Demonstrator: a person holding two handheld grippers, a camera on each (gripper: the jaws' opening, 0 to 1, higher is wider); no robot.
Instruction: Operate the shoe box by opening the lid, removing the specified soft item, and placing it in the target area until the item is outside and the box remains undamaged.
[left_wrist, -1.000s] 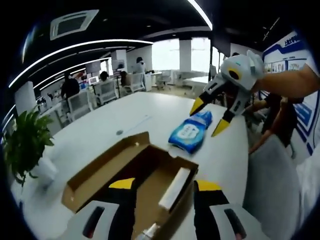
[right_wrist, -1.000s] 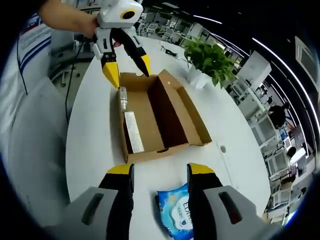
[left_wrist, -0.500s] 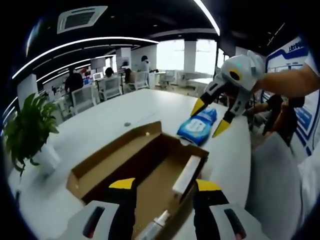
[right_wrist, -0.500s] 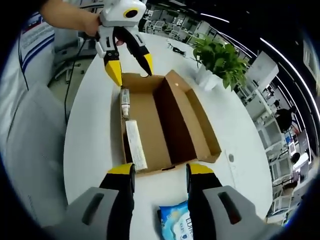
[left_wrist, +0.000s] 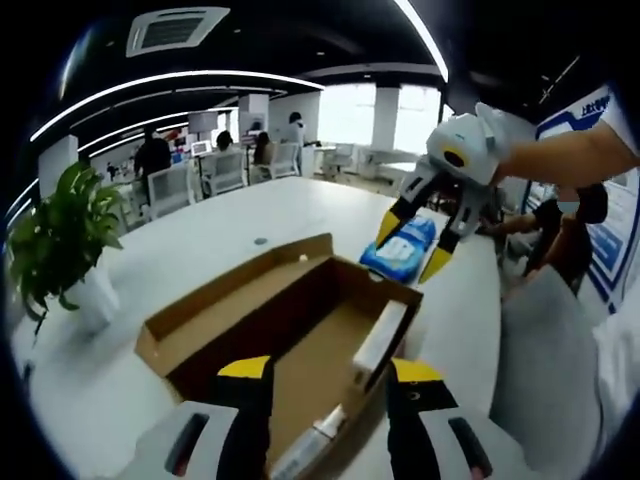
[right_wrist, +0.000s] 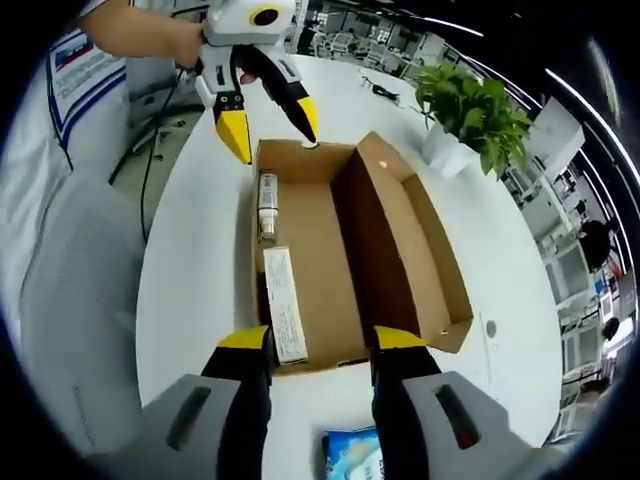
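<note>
The brown shoe box (left_wrist: 300, 330) lies open on the white table (left_wrist: 190, 250), its lid (left_wrist: 225, 300) folded out to the side. Inside it lie a long white carton (left_wrist: 381, 338) and a small bottle (left_wrist: 312, 452). A blue soft pack (left_wrist: 398, 256) lies on the table past the box's far end. My right gripper (left_wrist: 411, 250) hangs open just above that pack. My left gripper (left_wrist: 330, 372) is open over the box's near end. In the right gripper view the box (right_wrist: 345, 250), carton (right_wrist: 285, 318), bottle (right_wrist: 267, 205), pack (right_wrist: 355, 457) and both open grippers, left (right_wrist: 270, 123) and right (right_wrist: 320, 345), show.
A potted plant (left_wrist: 60, 240) stands on the table beside the box, plant (right_wrist: 475, 110) beyond the lid side. A grey chair back (left_wrist: 550, 370) sits at the table's edge. A person's arm (left_wrist: 575, 155) holds the right gripper. Office desks and people fill the background.
Both grippers have drawn closer to the box. The right gripper has come down and towards the box end over the blue pack. Box and pack lie where they were.
</note>
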